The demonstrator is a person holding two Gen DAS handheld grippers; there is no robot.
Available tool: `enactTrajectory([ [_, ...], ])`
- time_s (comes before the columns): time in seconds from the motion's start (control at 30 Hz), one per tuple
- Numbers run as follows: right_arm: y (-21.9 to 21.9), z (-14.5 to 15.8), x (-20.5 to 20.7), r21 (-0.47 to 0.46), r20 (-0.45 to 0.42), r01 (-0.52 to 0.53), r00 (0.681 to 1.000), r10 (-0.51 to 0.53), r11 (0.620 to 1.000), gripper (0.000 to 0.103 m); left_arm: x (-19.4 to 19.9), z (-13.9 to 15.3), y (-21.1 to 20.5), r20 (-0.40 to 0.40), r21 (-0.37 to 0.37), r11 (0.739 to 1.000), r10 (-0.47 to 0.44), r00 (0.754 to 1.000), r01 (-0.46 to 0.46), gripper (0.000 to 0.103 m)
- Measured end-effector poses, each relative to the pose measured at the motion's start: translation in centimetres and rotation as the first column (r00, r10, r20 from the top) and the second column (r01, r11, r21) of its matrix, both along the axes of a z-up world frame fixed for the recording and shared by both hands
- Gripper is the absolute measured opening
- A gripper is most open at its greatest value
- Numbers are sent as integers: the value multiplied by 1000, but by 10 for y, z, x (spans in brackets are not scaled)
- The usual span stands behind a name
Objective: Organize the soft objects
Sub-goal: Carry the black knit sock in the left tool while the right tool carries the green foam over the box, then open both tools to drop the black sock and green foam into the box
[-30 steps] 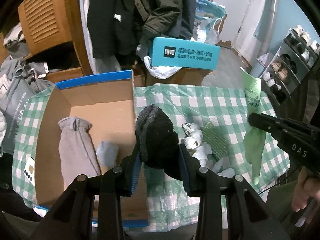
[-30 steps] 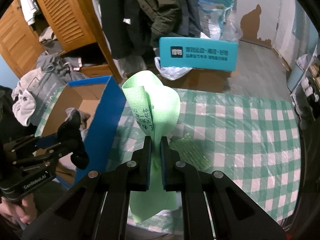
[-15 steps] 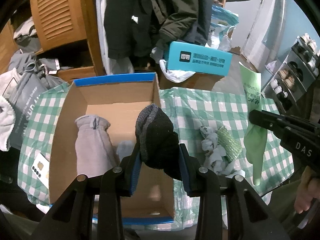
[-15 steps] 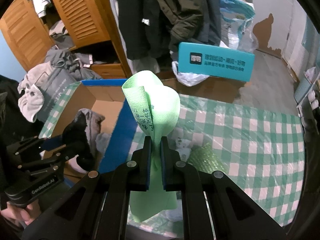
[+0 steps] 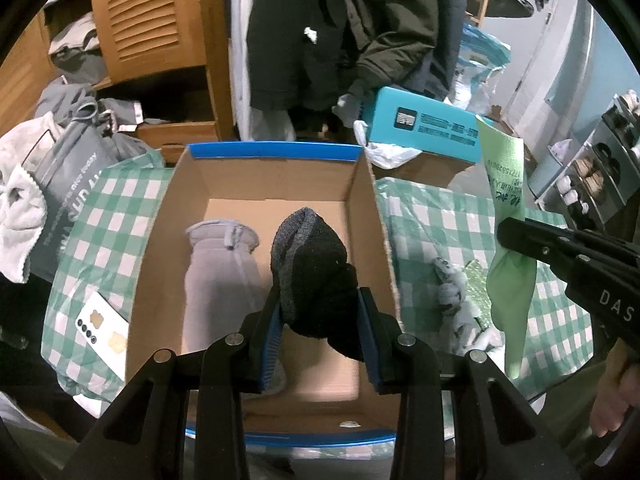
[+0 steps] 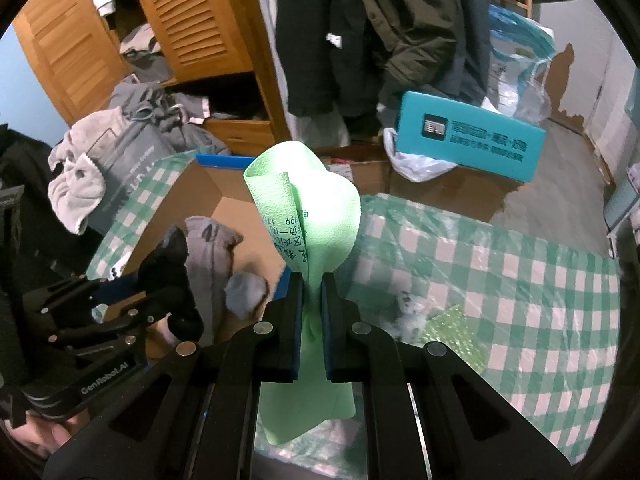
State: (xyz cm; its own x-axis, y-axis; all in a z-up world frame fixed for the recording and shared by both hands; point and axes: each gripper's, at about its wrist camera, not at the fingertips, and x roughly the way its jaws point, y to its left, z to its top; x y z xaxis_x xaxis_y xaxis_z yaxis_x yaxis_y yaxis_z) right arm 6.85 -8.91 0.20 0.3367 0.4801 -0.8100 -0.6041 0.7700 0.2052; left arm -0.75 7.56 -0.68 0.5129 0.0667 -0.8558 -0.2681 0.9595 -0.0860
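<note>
Gripping the black sock (image 5: 316,264), the left claw (image 5: 318,334) has shifted over the cardboard box (image 5: 168,216).

A home: hung coats (image 5: 340,32), louvred wardrobe (image 5: 148,16), shoe rack (image 5: 592,168).

The left wrist view looks steeply down along the left tool (image 5: 318,334), close above the open cardboard box (image 5: 264,184), with the checked counter (image 5: 436,216) to its right and the wardrobe (image 5: 152,20) beyond. The right wrist view looks down along the right tool (image 6: 312,320) from further right, over the counter (image 6: 500,264). Both views share the box (image 6: 192,196), the teal carton (image 5: 424,124) (image 6: 468,136) behind it, the hanging coats (image 5: 340,20) (image 6: 360,20), and each other's tool at the frame edge.
</note>
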Motion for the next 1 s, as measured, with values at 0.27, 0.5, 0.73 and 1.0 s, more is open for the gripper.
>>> enactTrajectory([
  [0.27, 31, -1, -4, -5, -7, -43, 999, 43, 999, 8, -5, -5, 23, -10, 7, 999, 34, 999, -34, 36],
  [0.5, 61, -4, -9, -8, -25, -78, 997, 78, 997, 8, -9, -14, 39, -34, 12, 998, 60, 998, -59, 36],
  [0.73, 89, -16, -12, -24, -52, -110, 993, 109, 994, 8, -13, -24, 54, -56, 15, 995, 96, 994, -95, 36],
  [1.0, 100, -29, -9, -18, -111, -120, 987, 118, 993, 9, -13, -30, 59, -75, 23, 994, 113, 991, -111, 36],
])
